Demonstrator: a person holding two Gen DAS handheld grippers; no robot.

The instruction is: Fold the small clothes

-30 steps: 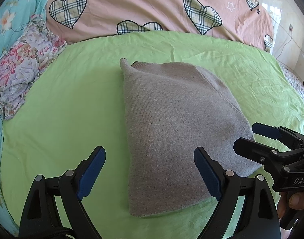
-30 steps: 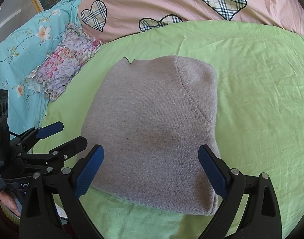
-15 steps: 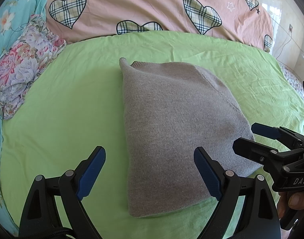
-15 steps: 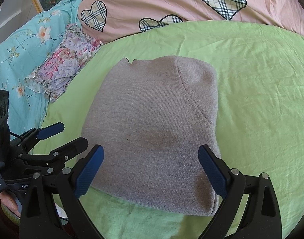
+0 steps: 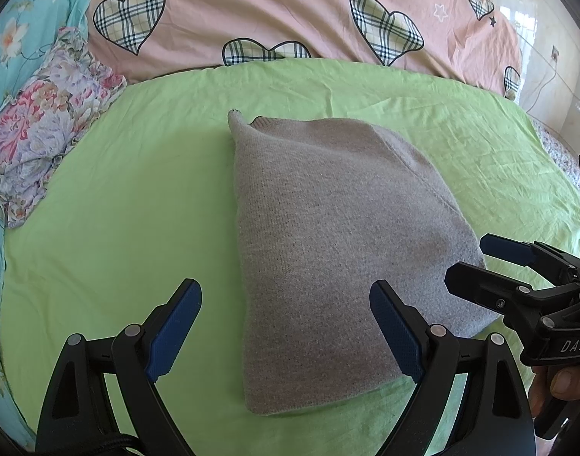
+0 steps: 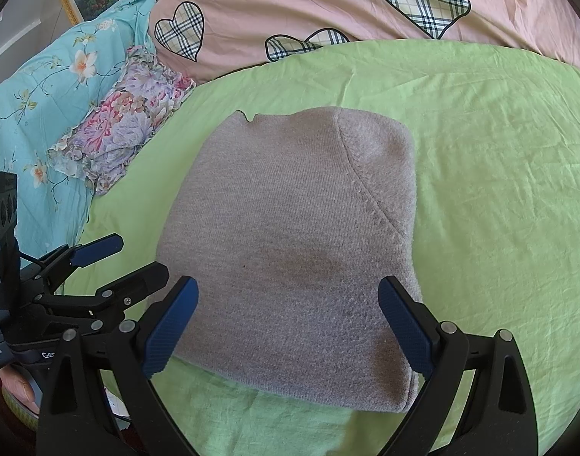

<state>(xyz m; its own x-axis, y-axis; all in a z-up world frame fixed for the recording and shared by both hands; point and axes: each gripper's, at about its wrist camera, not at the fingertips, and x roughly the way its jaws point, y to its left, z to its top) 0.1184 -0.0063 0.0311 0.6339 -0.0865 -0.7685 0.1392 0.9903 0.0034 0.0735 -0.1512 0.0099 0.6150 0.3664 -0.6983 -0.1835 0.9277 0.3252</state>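
Observation:
A grey knit sweater [image 5: 339, 228] [image 6: 290, 228] lies folded into a compact rectangle on the green sheet [image 5: 118, 209] [image 6: 499, 190]. My left gripper [image 5: 284, 292] hovers open just above the sweater's near left corner, with nothing between its blue pads. In the right wrist view it shows at the left edge [image 6: 139, 256], beside the sweater's left side. My right gripper [image 6: 288, 285] hangs open over the sweater's near edge and grips nothing. The left wrist view shows it at the right [image 5: 468, 258], by the sweater's near right corner.
A pink quilt with plaid hearts [image 5: 290, 11] [image 6: 328, 3] lies behind the sheet. A floral cloth [image 5: 50, 121] [image 6: 130, 125] rests on turquoise flowered bedding [image 6: 42, 87] at the left. A person's thumb [image 5: 567, 380] holds the right gripper's handle.

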